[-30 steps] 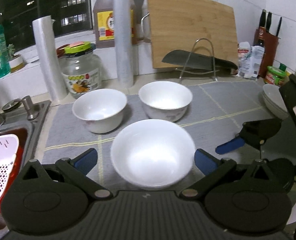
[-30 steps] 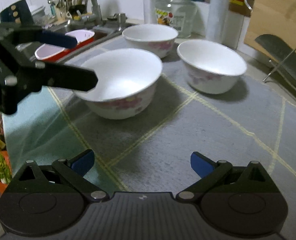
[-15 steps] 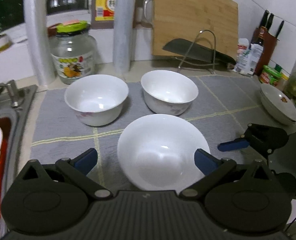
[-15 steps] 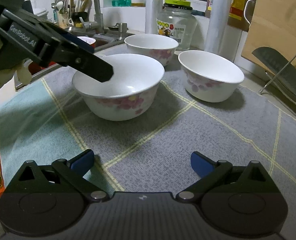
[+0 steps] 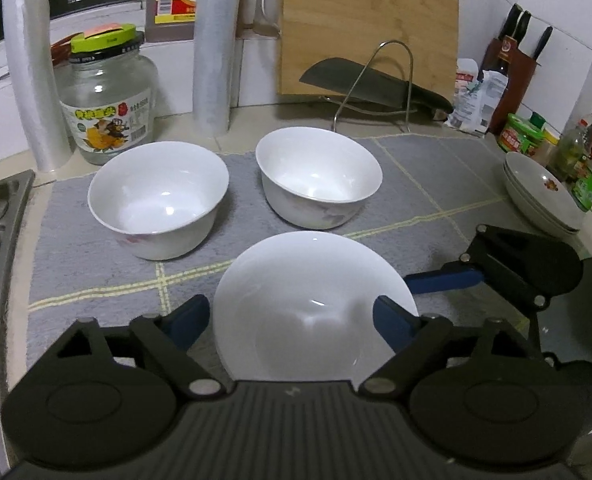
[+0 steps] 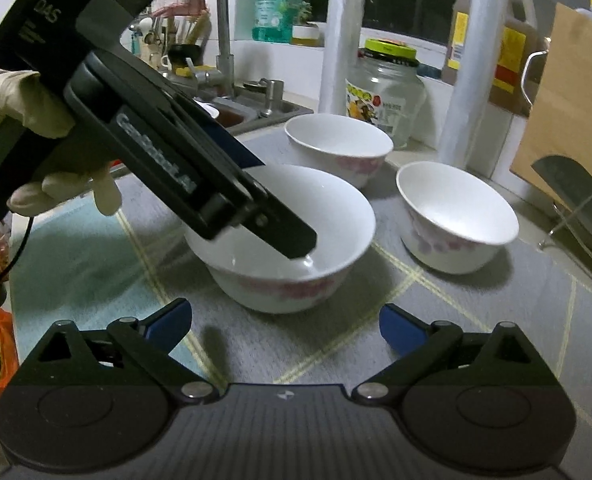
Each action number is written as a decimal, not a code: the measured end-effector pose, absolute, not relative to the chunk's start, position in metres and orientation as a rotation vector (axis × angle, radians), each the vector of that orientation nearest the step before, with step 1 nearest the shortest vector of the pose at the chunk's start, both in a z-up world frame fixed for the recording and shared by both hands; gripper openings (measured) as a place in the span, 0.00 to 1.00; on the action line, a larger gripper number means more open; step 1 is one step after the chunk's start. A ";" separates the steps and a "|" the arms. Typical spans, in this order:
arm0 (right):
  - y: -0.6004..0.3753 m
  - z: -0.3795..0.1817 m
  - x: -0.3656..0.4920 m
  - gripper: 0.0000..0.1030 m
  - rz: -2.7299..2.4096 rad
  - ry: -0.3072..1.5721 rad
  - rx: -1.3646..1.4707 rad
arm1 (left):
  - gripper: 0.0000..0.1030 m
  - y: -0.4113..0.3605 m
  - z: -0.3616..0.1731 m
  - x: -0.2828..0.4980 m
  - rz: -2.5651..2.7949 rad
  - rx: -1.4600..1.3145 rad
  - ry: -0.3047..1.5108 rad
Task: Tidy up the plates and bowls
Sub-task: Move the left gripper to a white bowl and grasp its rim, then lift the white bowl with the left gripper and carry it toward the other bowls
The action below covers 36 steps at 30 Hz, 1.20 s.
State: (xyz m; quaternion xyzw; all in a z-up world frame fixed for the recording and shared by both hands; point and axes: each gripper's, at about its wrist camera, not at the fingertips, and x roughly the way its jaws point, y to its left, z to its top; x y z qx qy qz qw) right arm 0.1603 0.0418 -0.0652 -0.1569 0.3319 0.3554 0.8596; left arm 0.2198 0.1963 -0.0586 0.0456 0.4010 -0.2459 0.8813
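Note:
Three white bowls stand on a grey mat (image 5: 96, 272). My left gripper (image 5: 292, 316) is at the nearest bowl (image 5: 307, 280), and its jaws are closing. Its left pad (image 5: 188, 316) sits just outside the bowl's left wall. The right finger (image 5: 391, 320) reaches inside the bowl, which rests flat on the mat. The right wrist view shows the same gripper (image 6: 280, 204) dipping into that bowl (image 6: 335, 216). My right gripper (image 6: 284, 324) hovers over the mat in front of the bowl, jaws closing on nothing. The other bowls (image 5: 156, 196) (image 5: 315, 176) stand behind. A stack of plates (image 5: 539, 196) sits at the far right.
A glass jar (image 5: 108, 104), two film rolls, a cutting board (image 5: 367, 20) and a cleaver on a wire rack (image 5: 367, 84) line the back. A knife block (image 5: 511, 60) and bottles stand at the right. The sink (image 6: 256, 108) lies left. A gloved hand (image 6: 48, 120) holds the left gripper.
My left gripper came forward and tipped down over the nearest bowl, and its pads drew in around it. The right gripper's view swung towards that bowl and its pads narrowed slightly.

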 end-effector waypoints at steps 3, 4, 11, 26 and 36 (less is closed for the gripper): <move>0.044 -0.063 0.161 0.89 0.758 0.691 -0.332 | 0.84 0.196 -0.059 0.221 -0.519 0.091 0.839; 0.045 -0.062 0.161 0.87 0.759 0.685 -0.335 | 0.84 0.196 -0.060 0.222 -0.521 0.088 0.841; 0.049 -0.059 0.164 0.82 0.759 0.662 -0.350 | 0.83 0.197 -0.060 0.223 -0.536 0.077 0.842; 0.050 -0.056 0.162 0.80 0.750 0.652 -0.341 | 0.83 0.194 -0.059 0.224 -0.538 0.086 0.838; 0.037 -0.047 0.156 0.80 0.730 0.644 -0.303 | 0.83 0.183 -0.053 0.222 -0.558 0.090 0.829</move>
